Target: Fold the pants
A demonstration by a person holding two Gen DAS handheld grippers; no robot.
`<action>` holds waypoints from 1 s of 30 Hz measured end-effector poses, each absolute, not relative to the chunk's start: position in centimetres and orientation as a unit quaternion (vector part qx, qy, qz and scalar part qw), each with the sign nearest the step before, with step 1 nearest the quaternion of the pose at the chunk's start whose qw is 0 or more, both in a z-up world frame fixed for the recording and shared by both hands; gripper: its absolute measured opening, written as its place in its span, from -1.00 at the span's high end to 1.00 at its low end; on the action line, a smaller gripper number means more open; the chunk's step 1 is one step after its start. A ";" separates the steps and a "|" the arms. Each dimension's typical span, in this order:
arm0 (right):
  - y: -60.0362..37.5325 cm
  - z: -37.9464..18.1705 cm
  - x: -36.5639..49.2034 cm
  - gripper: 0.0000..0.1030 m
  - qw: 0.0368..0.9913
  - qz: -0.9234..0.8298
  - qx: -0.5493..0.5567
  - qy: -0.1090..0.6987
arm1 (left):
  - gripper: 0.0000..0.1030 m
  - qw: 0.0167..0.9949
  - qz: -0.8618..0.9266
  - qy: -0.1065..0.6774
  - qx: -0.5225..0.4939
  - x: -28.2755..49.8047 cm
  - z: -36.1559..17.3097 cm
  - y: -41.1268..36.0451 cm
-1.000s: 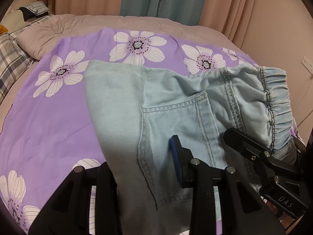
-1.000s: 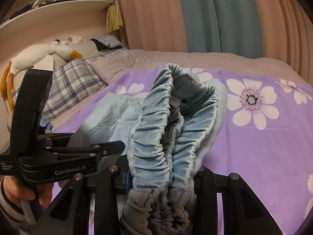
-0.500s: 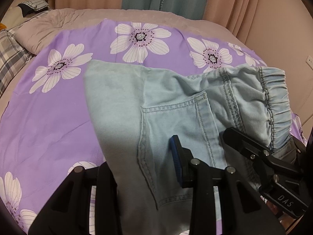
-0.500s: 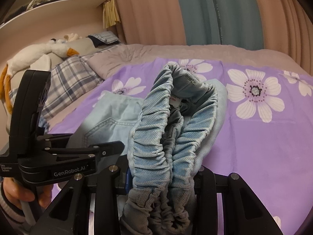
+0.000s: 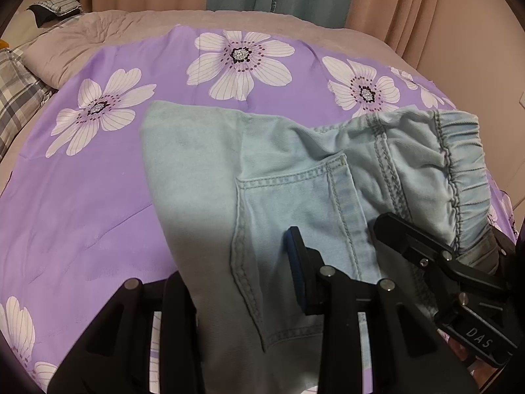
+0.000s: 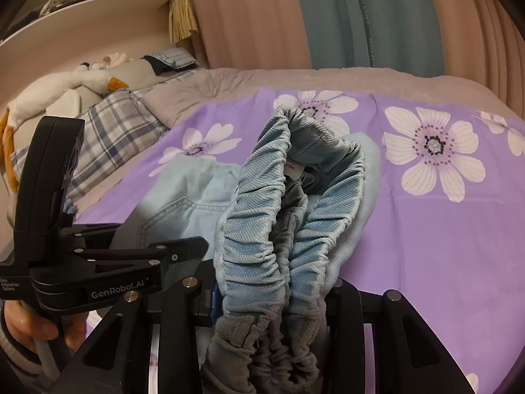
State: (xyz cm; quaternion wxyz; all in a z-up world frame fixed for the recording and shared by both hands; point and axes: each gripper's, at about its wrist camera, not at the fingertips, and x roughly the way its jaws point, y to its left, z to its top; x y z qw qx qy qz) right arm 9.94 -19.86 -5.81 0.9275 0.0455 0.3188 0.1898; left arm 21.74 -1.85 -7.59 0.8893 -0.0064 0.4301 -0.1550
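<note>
Light blue denim pants (image 5: 203, 170) with a back pocket (image 5: 295, 203) and an elastic waistband (image 5: 466, 170) are held above a purple flowered sheet (image 5: 82, 197). My left gripper (image 5: 242, 282) is shut on the pants fabric near the pocket. My right gripper (image 6: 269, 298) is shut on the bunched waistband (image 6: 259, 216), which stands up between its fingers. The right gripper also shows at the right of the left wrist view (image 5: 436, 262). The left gripper shows at the left of the right wrist view (image 6: 108, 262).
The bed has a grey-pink blanket (image 5: 98, 32) at the far side and plaid pillows (image 6: 111, 134) with a plush goose (image 6: 55, 92) at the left. Pink and teal curtains (image 6: 344, 16) hang behind. A shelf (image 6: 82, 3) is at the upper left.
Both grippers have moved forward over the bed with the pants held; the flowers on the sheet have shifted down and closer in both views. The grips are unchanged.
</note>
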 end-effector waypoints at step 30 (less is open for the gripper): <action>-20.1 -7.6 11.4 0.23 0.915 0.186 0.073 0.350 | 0.38 0.881 -0.148 0.449 0.005 23.8 -9.9 -2.5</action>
